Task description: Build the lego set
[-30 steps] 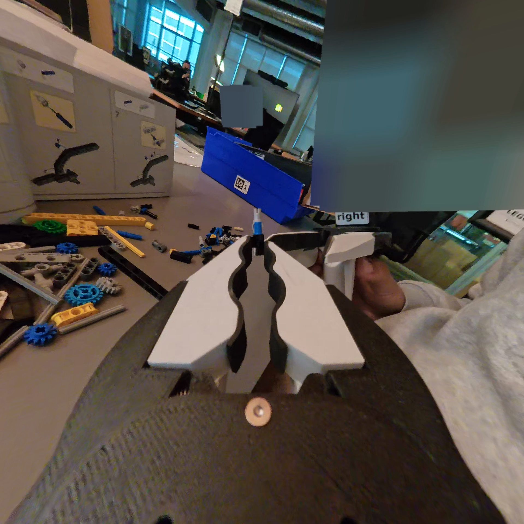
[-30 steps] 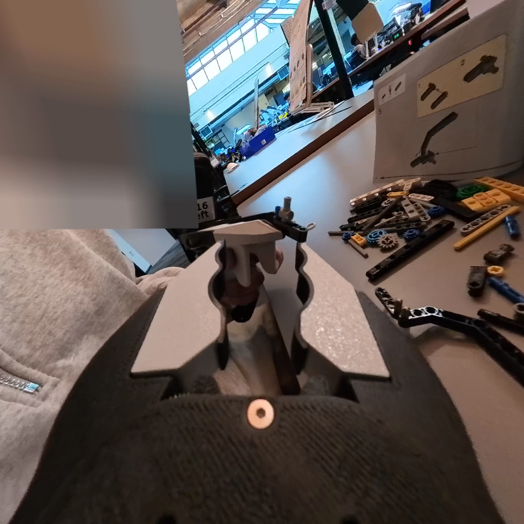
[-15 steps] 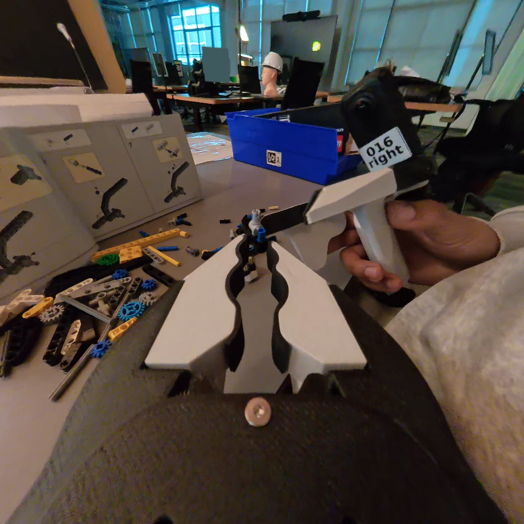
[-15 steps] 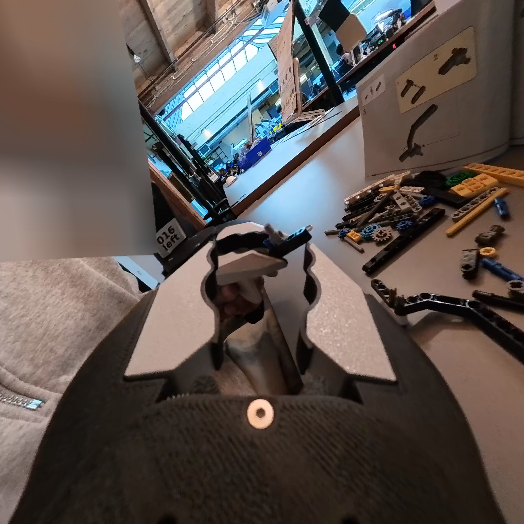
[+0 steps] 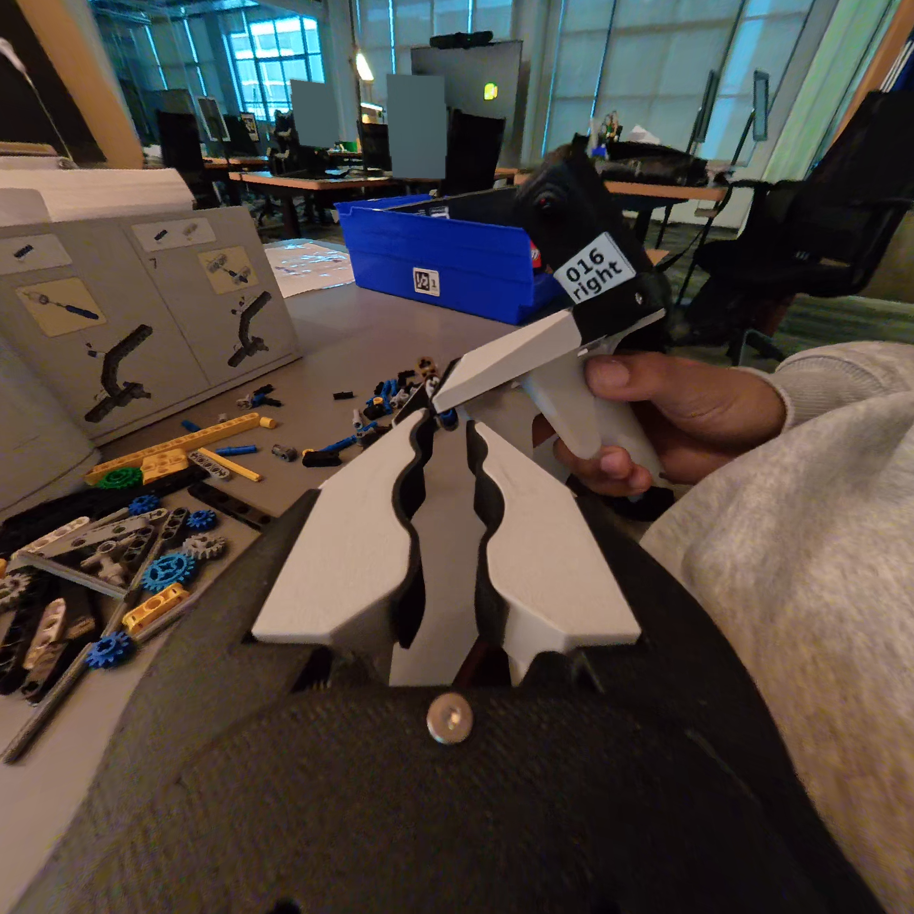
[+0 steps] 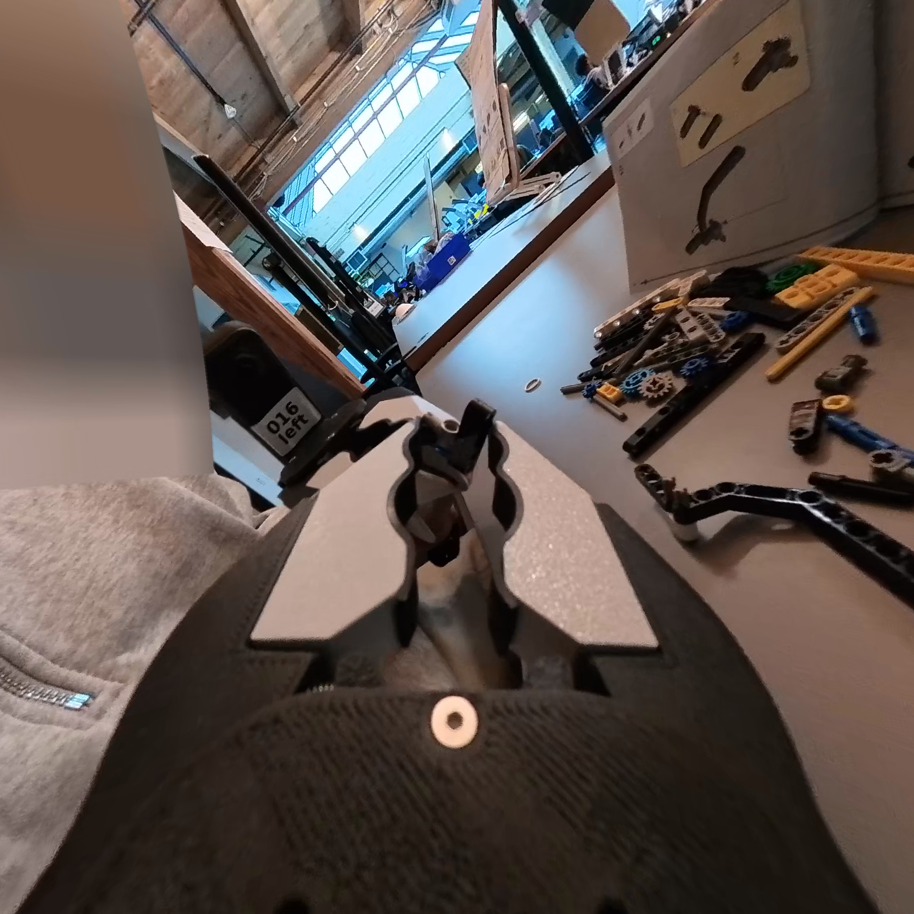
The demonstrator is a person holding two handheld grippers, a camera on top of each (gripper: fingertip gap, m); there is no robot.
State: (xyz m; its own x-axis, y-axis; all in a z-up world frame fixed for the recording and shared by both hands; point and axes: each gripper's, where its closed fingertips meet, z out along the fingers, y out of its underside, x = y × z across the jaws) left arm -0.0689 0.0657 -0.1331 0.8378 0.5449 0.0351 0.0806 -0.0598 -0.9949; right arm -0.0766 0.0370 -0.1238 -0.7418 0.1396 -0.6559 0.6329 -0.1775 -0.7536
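My left gripper (image 5: 447, 423) is shut on a small blue-and-black lego piece (image 5: 447, 417) at its tips, held above the grey table (image 5: 346, 336). My right gripper (image 6: 452, 435) meets it tip to tip and is shut on a black lego piece (image 6: 462, 435). In the left wrist view the right gripper's white finger (image 5: 504, 356) comes in from the right, held by a hand (image 5: 667, 410). In the right wrist view the left gripper (image 6: 390, 420) shows just behind the black piece. How the two pieces join is hidden by the fingers.
Loose beams, gears and pins (image 5: 123, 544) lie at the left, with a long yellow beam (image 5: 183, 440). A black bent beam (image 6: 771, 499) lies near my right gripper. Instruction sheets (image 5: 148, 316) stand behind, and a blue bin (image 5: 445, 262) is further back. A grey sleeve (image 5: 791, 544) fills the right. Left and right tips are no more than a few centimetres apart.
Both grippers have tilted and come closer together. The right jaws have narrowed around the black piece, which now sits between their tips instead of beyond them.
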